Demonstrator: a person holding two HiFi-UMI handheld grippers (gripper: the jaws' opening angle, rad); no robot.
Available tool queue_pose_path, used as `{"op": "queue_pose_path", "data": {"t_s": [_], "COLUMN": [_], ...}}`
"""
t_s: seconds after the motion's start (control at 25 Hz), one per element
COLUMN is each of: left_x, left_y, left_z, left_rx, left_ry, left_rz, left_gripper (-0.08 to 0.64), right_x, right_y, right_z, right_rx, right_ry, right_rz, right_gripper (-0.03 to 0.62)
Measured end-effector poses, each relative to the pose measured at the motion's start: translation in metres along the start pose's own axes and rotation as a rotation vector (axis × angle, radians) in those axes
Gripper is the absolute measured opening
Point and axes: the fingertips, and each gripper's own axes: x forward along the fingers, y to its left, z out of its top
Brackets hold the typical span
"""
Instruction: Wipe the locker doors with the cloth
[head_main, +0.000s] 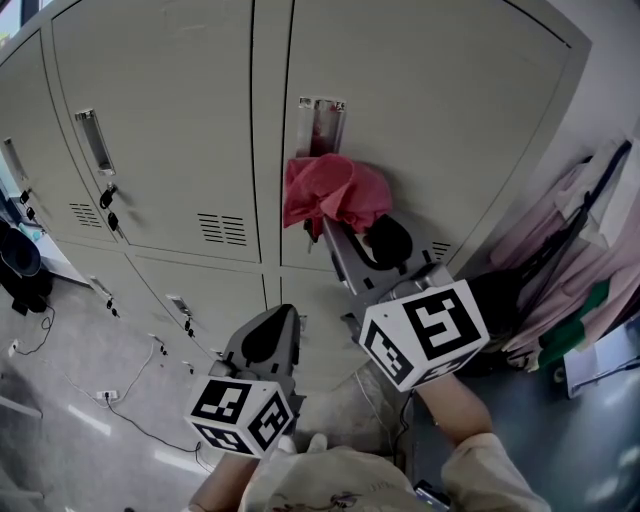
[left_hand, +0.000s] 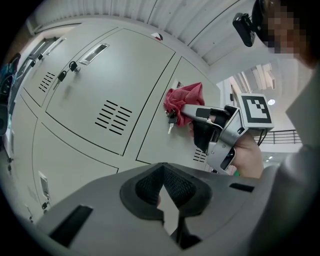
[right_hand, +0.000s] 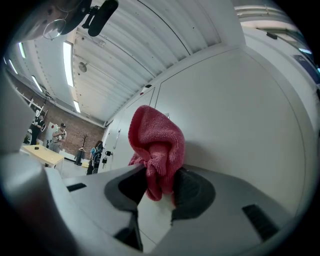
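**Cloth on the door, wipe in hand**

Well left of the recessed handle (head_main: 320, 120), the neighbouring locker door (head_main: 160, 120) with its keys (head_main: 107, 205) looks untouched by either tool. The left claw (left_hand: 162, 171) hangs below and a little left of the handle, clear of the metal, its jaws closed together with nothing between them.

Just under the handle, the red cloth (head_main: 335, 195) is bunched against the locker door (head_main: 460, 110). The right claw (right_hand: 160, 176) is clamped on its lower folds, and the loose upper part rises above the jaws and presses on the panel. Far right of the handle, hanging clothes (head_main: 565, 260) crowd the cabinet's side.

This looks like the wiping step itself, on the upper right door, with the lower doors probably not yet done. The next move calls for steady pressure and a sweep across the panel away from the handle, keeping the hard jaw tips off the paint and the cloth from snagging on the handle.
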Motion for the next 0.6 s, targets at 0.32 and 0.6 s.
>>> {"op": "queue_pose_path", "data": {"t_s": [0.32, 0.6], "left_x": [0.007, 0.014], "left_y": [-0.006, -0.014], "left_z": [-0.003, -0.007], "left_rx": [0.003, 0.006], "left_ry": [0.011, 0.023], "left_rz": [-0.017, -0.038], "left_gripper": [0.006, 0.006], "right_x": [-0.006, -0.015], "right_y": [-0.005, -0.014], "right_z": [-0.009, -0.014], "right_rx": [0.005, 0.01], "right_ry": [0.018, 0.032], "right_rz": [-0.009, -0.029], "right_gripper": [0.133, 0.133]}}
